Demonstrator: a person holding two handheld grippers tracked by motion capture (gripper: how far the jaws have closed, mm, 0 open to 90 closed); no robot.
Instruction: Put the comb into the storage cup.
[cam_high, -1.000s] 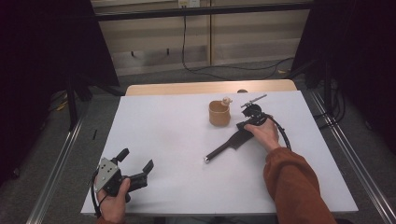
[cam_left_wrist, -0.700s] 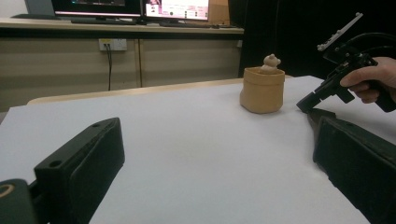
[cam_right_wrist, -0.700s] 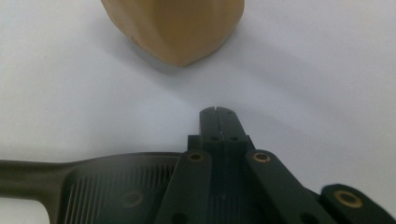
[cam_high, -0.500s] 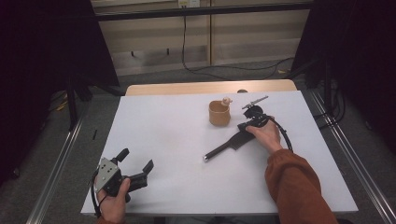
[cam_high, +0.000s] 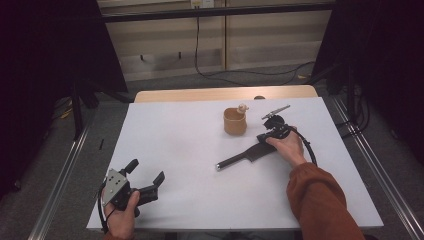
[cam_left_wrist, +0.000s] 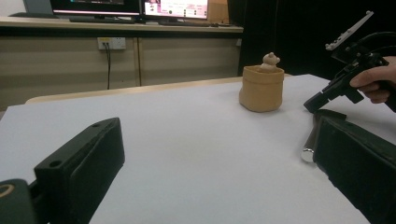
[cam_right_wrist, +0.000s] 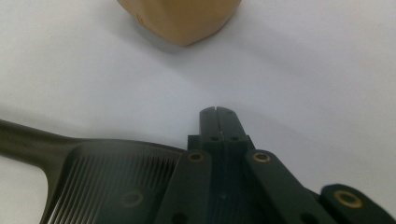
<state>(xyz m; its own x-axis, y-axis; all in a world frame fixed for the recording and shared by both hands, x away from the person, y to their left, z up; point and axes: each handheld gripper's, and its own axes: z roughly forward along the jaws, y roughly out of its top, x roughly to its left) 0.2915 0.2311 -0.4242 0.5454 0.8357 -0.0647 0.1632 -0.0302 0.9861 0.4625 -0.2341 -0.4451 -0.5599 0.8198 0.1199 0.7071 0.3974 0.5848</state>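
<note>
A tan pouch (cam_high: 234, 121) with a small bear figure (cam_high: 243, 107) stands on the white table (cam_high: 190, 135), right of centre. A black flat-bladed tool (cam_high: 245, 154) with a round handle lies just in front of it. My right gripper (cam_high: 261, 136) rests over the blade end, its jaws shut together with nothing between them. In the right gripper view the shut tips (cam_right_wrist: 217, 112) point toward the pouch (cam_right_wrist: 180, 18), above the grooved blade (cam_right_wrist: 112, 177). My left gripper (cam_high: 147, 170) stands open at the table's front left. The left gripper view shows its jaws (cam_left_wrist: 219, 135) wide apart and empty, and the pouch (cam_left_wrist: 261, 88) far off.
A wooden strip (cam_high: 225, 93) borders the table's far edge. Metal rails (cam_high: 60, 175) run along both sides on the floor. Cables (cam_high: 200, 60) trail on the floor behind. The right gripper's cable (cam_high: 310, 150) loops past the person's hand.
</note>
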